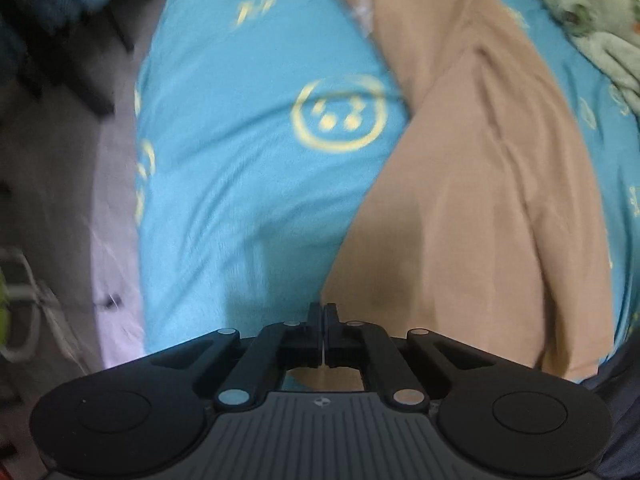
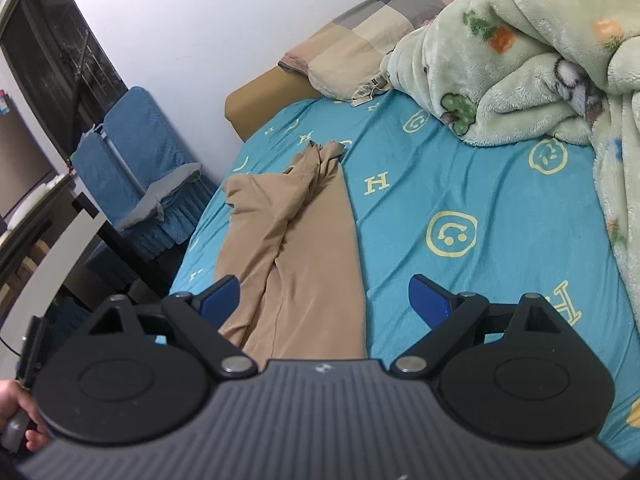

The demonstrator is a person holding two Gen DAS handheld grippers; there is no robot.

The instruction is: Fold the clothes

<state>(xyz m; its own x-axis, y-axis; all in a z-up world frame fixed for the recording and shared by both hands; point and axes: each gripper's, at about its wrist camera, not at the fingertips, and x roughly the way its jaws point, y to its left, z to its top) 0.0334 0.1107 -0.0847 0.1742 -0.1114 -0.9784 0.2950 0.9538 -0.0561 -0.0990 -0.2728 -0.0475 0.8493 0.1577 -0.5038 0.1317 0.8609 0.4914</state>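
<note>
We have the tan garment (image 2: 296,240) lying lengthwise on the bed (image 2: 460,184), still unfolded. Our left claw (image 1: 322,312) is pinched together at its near edge, though blur hides whether cloth is caught. Our right claw (image 2: 324,296) hangs spread wide above it.

We read a pale yellow letter H (image 2: 377,181) printed on the turquoise sheet (image 2: 480,184) in the right wrist view, and a second, larger H (image 2: 567,301) on the same sheet toward its right edge. Smaller yellow letters of the same kind near the pillow (image 2: 352,60) are too small to tell. A white tag (image 2: 370,89) at the pillow's edge carries dark print we cannot read. In the left wrist view the sheet's yellow marks (image 1: 256,11) are blurred beyond reading.
</note>
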